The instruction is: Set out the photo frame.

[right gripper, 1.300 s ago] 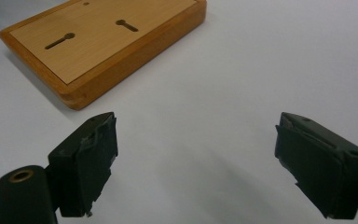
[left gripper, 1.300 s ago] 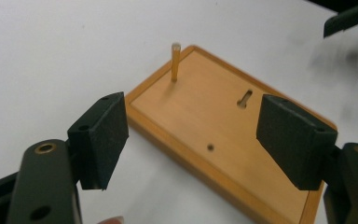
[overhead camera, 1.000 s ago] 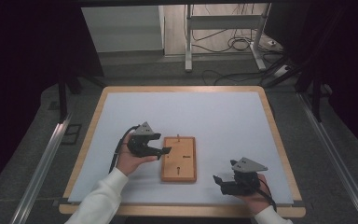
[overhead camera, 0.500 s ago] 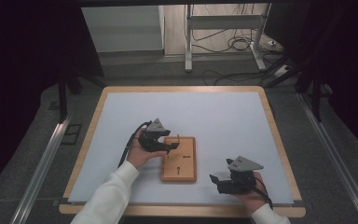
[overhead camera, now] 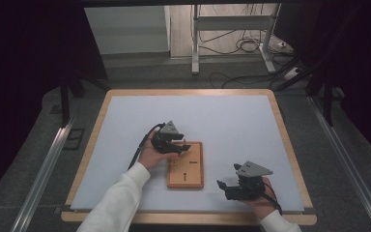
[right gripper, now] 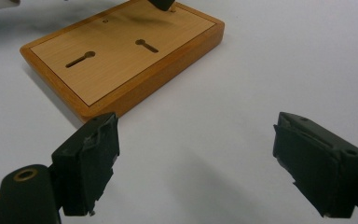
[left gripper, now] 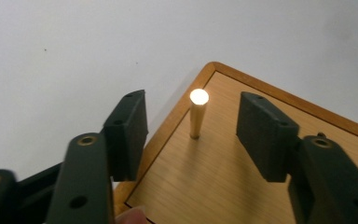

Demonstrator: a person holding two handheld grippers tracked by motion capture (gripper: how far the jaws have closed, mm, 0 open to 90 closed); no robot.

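Your left gripper's (left gripper: 192, 133) fingers (left gripper: 127, 133) stand wide apart on either side of a small upright brass peg (left gripper: 197, 114), not touching it, at the far corner of the wooden board (overhead camera: 186, 166) lying mid-surface (overhead camera: 232, 121). To the right, your right gripper's (right gripper: 193, 163) fingers are also spread wide with nothing between them, low over the bare surface, beside the board and aimed toward it.
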